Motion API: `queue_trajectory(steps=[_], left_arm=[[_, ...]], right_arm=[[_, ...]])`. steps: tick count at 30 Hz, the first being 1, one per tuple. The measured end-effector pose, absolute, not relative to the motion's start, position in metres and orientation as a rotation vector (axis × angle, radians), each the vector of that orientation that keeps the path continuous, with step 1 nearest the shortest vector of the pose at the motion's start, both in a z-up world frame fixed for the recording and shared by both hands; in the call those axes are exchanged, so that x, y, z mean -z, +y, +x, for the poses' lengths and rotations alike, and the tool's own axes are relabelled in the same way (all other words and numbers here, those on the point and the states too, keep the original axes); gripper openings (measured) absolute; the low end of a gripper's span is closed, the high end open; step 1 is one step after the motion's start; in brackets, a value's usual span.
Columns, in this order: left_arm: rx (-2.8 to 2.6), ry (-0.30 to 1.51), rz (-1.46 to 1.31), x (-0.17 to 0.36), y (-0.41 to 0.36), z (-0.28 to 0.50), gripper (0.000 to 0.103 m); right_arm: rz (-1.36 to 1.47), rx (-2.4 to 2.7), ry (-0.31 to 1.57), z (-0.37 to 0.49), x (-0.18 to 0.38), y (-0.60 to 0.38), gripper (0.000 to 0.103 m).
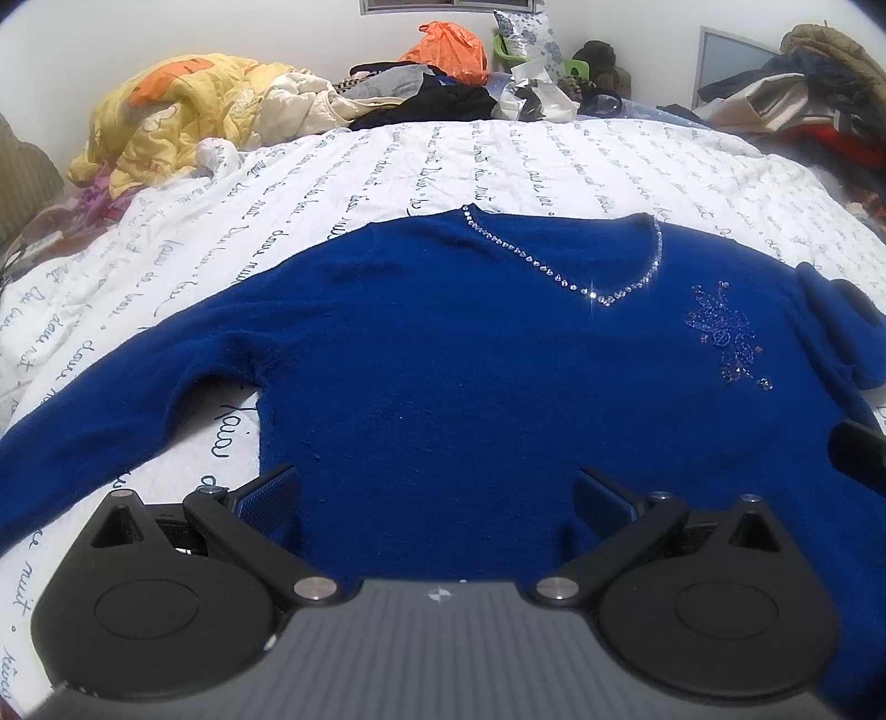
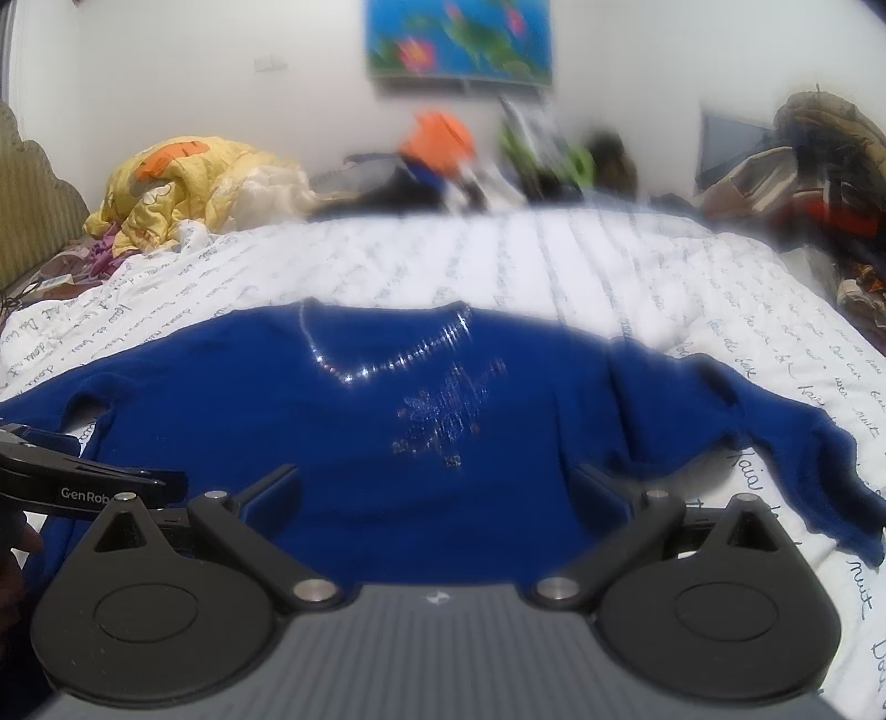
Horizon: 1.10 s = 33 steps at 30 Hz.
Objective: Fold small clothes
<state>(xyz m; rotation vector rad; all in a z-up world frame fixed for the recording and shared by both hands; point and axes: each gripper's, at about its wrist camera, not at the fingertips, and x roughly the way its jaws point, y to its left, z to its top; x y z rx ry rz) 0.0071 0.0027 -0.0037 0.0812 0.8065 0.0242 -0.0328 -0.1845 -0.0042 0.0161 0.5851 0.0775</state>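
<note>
Over blue sweater [image 1: 443, 354]: both grippers, left [image 1: 437, 498] and right [image 2: 437, 493], fingers spread.

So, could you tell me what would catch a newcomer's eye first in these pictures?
First, the blue sweater spread flat on the white quilt, with a sparkling neckline and a beaded flower on the chest. Both the left gripper and the right gripper are open at its near edge. Behind, a yellow blanket and an orange bag stand out.
</note>
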Motion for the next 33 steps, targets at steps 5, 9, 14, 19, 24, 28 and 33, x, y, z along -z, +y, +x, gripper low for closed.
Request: queue_trajectory(steps=[5,9,14,19,24,28,33], left_arm=[[-0.023,0.807,0.085,0.0038,0.0022,0.0070,0.103],[-0.028,0.811,0.078,0.0039,0.0031,0.0077,0.103],[-0.031,0.814,0.079,0.0041,0.0044,0.0079,0.103],[-0.031,0.816,0.078,0.0044,0.0038,0.0081,0.103],[-0.031,0.815,0.079,0.0044,0.0039,0.0080,0.103],[-0.031,0.819,0.080,0.0050,0.0037,0.0083,0.103],[-0.026,0.819,0.077,0.0056,0.0004,0.0107,0.103]], right_arm=[[0.013,-0.081,0.594,-0.0326,0.0055,-0.1826,0.103],[0.011,-0.088,0.597,-0.0330,0.0053,-0.1815,0.103],[0.021,-0.100,0.606,-0.0324,0.0057,-0.1825,0.103],[0.026,-0.092,0.622,-0.0309,0.0084,-0.1831,0.103],[0.018,-0.086,0.610,-0.0330,0.0072,-0.1830,0.103],[0.015,-0.079,0.604,-0.0335,0.0064,-0.1840,0.103],[0.013,-0.080,0.598,-0.0345,0.0071,-0.1852,0.103]])
